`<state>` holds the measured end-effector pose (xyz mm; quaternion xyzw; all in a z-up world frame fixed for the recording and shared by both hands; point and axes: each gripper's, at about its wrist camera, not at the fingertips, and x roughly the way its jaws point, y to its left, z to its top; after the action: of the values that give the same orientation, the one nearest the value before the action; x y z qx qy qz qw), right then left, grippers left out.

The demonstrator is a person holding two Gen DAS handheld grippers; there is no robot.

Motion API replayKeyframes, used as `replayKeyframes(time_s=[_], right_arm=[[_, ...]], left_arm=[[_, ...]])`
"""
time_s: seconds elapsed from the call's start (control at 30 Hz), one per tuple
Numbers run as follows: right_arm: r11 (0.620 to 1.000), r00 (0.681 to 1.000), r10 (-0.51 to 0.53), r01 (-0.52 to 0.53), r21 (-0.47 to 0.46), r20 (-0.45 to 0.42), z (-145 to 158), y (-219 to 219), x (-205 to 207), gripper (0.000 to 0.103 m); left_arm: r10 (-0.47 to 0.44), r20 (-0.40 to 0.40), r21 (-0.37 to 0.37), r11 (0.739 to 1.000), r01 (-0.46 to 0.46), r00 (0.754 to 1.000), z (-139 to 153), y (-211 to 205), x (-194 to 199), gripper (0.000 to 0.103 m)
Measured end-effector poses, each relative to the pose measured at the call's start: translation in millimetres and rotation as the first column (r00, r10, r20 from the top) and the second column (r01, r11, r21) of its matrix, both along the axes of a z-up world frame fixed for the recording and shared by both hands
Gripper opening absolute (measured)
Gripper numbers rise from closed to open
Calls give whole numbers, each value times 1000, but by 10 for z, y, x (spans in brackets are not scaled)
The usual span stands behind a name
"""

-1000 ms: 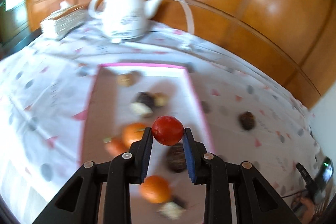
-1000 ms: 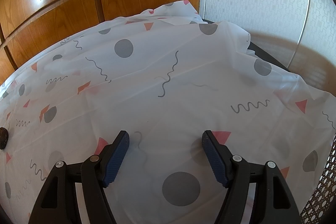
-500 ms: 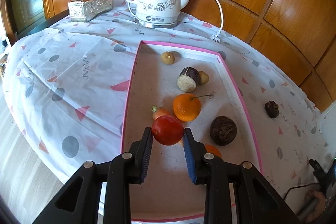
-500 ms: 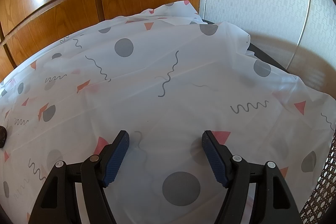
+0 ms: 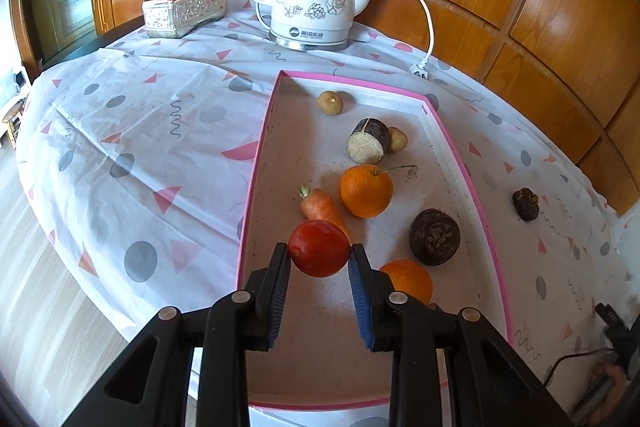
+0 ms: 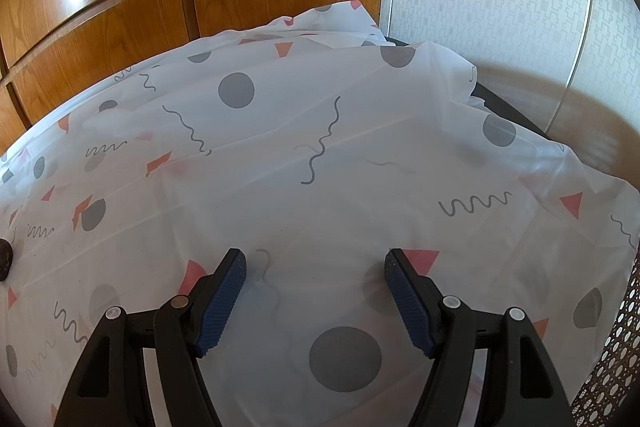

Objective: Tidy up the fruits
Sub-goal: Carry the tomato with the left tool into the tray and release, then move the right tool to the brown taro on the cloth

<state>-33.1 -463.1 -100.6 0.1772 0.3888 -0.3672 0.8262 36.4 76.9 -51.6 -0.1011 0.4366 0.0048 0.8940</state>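
Note:
My left gripper is shut on a red round fruit and holds it above the near part of a pink-rimmed tray. In the tray lie an orange, a carrot, a second orange partly behind my right finger, a dark round fruit, a cut dark piece and two small tan fruits. A small dark fruit lies on the cloth right of the tray. My right gripper is open and empty over the patterned tablecloth.
A white electric kettle with its cord and a silver tissue box stand at the table's far side. Wooden panelling backs the table. A dark fruit shows at the right wrist view's left edge. The table edge drops off at the left.
My left gripper, still holding the red fruit, has drawn back towards the tray's near end, so the whole tray now shows. The right gripper has stayed almost still.

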Motion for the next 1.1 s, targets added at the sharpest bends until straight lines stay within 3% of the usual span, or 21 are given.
replayKeyframes(time_s=[0.33,0.7,0.8,1.1], right_arm=[[1000,1000,-1,1,-6,-7,-17,9,5,73],[1000,999,23,-23,8,-28,19,35,50,73],[996,996,86,-85,29,-24,51,126,126,73],[942,947,322,-322,91,20,144,665,508,73]], left_arm=[[13,28,2,1000,-14,1000,58,20,-50,40],[52,82,-2,999,-52,995,231,80,-163,68],[74,98,2,997,-74,992,268,116,-199,78],[133,88,-17,991,-132,987,261,268,-237,82]])
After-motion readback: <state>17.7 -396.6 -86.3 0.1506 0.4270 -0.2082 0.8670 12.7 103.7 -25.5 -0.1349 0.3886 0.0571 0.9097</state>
